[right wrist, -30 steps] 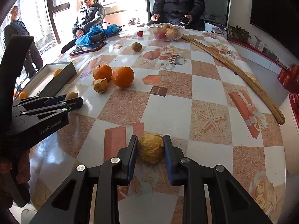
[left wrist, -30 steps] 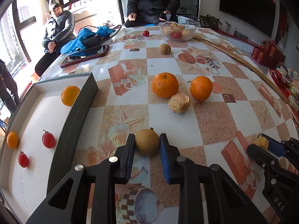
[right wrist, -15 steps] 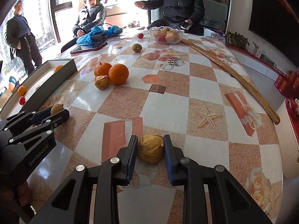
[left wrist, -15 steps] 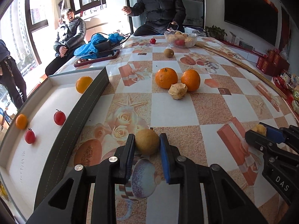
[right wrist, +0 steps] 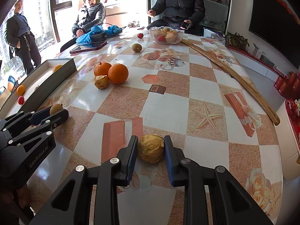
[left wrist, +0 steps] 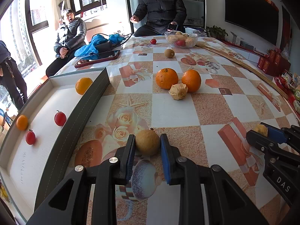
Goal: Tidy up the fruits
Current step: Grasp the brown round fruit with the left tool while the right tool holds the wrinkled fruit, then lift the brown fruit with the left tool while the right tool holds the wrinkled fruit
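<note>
My left gripper (left wrist: 147,146) is shut on a round brown longan-like fruit (left wrist: 147,142), held above the patterned table; it also shows in the right wrist view (right wrist: 55,108). My right gripper (right wrist: 150,150) is shut on a papery yellow husk fruit (right wrist: 151,148), also visible in the left wrist view (left wrist: 261,129). A white tray with a grey wall (left wrist: 75,112) at the left holds an orange (left wrist: 83,85), a small orange fruit (left wrist: 22,122) and two red cherry tomatoes (left wrist: 60,118). Two oranges (left wrist: 166,78) and another husk fruit (left wrist: 178,91) lie mid-table.
A kiwi (left wrist: 169,53), a red tomato (left wrist: 153,41) and a glass fruit bowl (left wrist: 181,39) stand at the far end. A long wooden stick (right wrist: 230,73) lies along the right side. A phone (left wrist: 97,58) and blue cloth (left wrist: 93,45) lie far left. People sit and stand beyond the table.
Both grippers have pulled back and risen, each still holding its fruit. The table and tray look farther away and more of the room shows.
</note>
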A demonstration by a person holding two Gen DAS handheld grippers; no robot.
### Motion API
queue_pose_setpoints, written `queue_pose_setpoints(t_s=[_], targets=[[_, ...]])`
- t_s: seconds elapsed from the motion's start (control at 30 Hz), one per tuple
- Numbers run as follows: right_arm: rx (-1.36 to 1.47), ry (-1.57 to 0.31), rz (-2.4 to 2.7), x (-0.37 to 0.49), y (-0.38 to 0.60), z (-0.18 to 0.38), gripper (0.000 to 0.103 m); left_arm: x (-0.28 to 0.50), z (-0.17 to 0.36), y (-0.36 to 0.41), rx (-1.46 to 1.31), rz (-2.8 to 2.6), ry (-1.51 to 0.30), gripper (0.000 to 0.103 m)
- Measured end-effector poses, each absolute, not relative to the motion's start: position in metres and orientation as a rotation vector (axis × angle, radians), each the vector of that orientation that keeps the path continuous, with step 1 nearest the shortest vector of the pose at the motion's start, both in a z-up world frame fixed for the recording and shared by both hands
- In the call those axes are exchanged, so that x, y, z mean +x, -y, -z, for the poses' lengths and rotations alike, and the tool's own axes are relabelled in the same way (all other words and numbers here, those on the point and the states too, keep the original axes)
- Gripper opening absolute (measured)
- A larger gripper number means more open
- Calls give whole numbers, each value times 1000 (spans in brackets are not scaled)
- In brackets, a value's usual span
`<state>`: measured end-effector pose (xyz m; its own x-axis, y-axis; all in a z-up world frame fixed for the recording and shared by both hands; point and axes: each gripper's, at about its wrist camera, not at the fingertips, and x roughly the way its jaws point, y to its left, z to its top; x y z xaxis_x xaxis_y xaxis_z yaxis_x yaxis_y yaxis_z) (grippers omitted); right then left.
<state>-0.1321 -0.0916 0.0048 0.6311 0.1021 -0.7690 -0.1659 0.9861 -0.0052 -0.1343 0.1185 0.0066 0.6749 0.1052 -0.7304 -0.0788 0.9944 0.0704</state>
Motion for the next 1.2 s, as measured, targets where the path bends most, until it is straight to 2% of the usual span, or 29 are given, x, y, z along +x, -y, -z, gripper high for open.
queue_pose_setpoints(t_s=[1.2], targets=[[-81, -874, -151, -132, 89, -5, 28, -135, -7, -119, 33, -103, -823, 28]])
